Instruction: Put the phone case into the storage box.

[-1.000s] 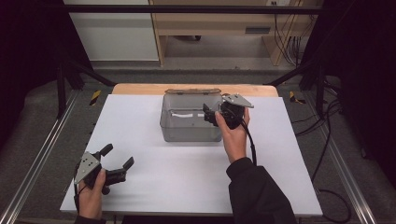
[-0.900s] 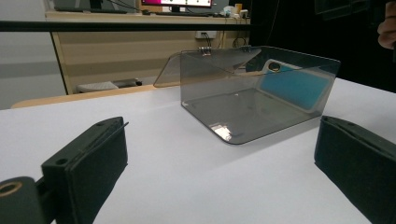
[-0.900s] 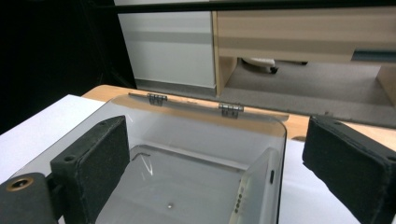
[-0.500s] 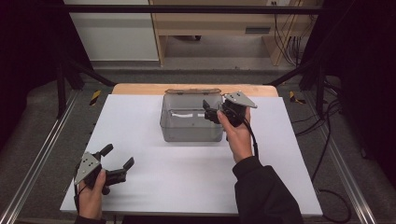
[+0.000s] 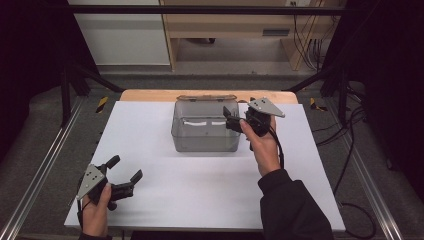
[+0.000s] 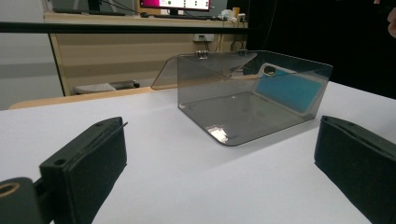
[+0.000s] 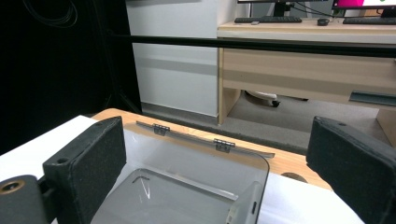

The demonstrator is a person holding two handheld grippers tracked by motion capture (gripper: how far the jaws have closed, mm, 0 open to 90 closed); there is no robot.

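A clear plastic box [image 5: 205, 127] is set at the counter's [image 5: 200, 195] far middle, lid hinged back. The right gripper [image 5: 234, 121], spread empty, is held against its right rim; the light box could be knocked or slid. The left gripper [image 5: 124, 176] is spread empty, well apart.

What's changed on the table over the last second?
The right gripper moved a little farther from the person along the right end of the clear box, jaws open, gripping nothing. The left gripper stayed open at the near left corner. The box hasn't shifted.
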